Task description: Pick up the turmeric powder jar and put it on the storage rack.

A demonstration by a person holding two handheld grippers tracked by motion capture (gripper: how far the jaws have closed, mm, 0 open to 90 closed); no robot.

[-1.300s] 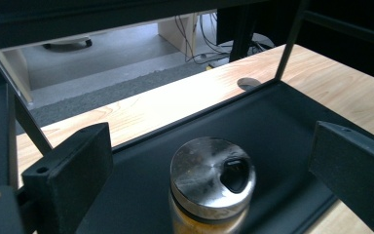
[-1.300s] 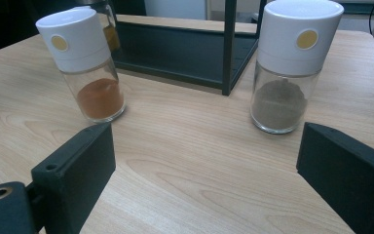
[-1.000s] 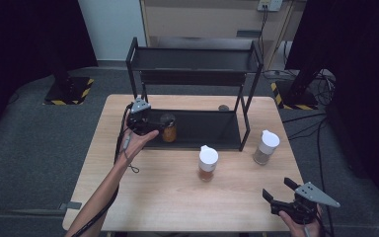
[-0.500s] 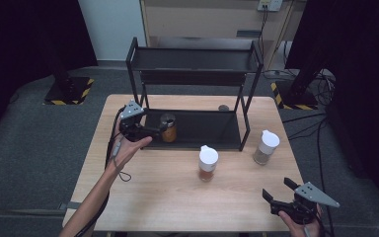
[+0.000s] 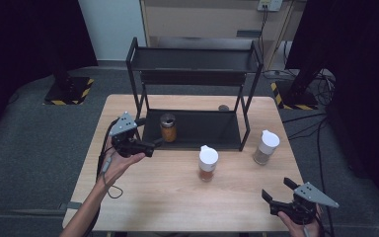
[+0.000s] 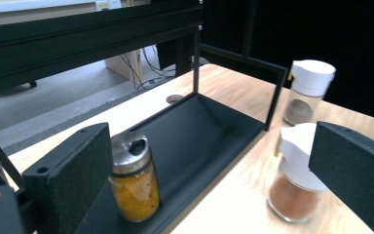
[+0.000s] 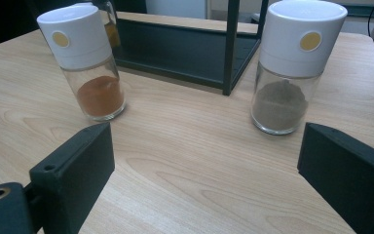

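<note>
A metal-lidded jar of yellow-orange spice (image 5: 168, 127) stands upright at the left end of the black rack's lower shelf (image 5: 212, 129). My left gripper (image 5: 148, 133) is open just left of the rack. The jar (image 6: 132, 178) stands beyond its left jaw, untouched. A white-capped jar of red-orange powder (image 5: 208, 163) stands on the table in front of the rack. Another white-capped jar, with grey-brown powder (image 5: 265, 147), stands to its right. My right gripper (image 5: 278, 189) is open and empty near the front right corner, facing both white-capped jars (image 7: 85, 63) (image 7: 292, 68).
The two-tier black rack (image 5: 195, 59) takes up the back middle of the wooden table (image 5: 177, 207). A small dark disc (image 5: 223, 107) lies on the table behind the rack. The left gripper's cable (image 5: 103, 163) hangs along the forearm.
My left gripper has drawn back from the yellow-orange jar toward the near left. The jar stays on the lower shelf. The right gripper has not moved.
</note>
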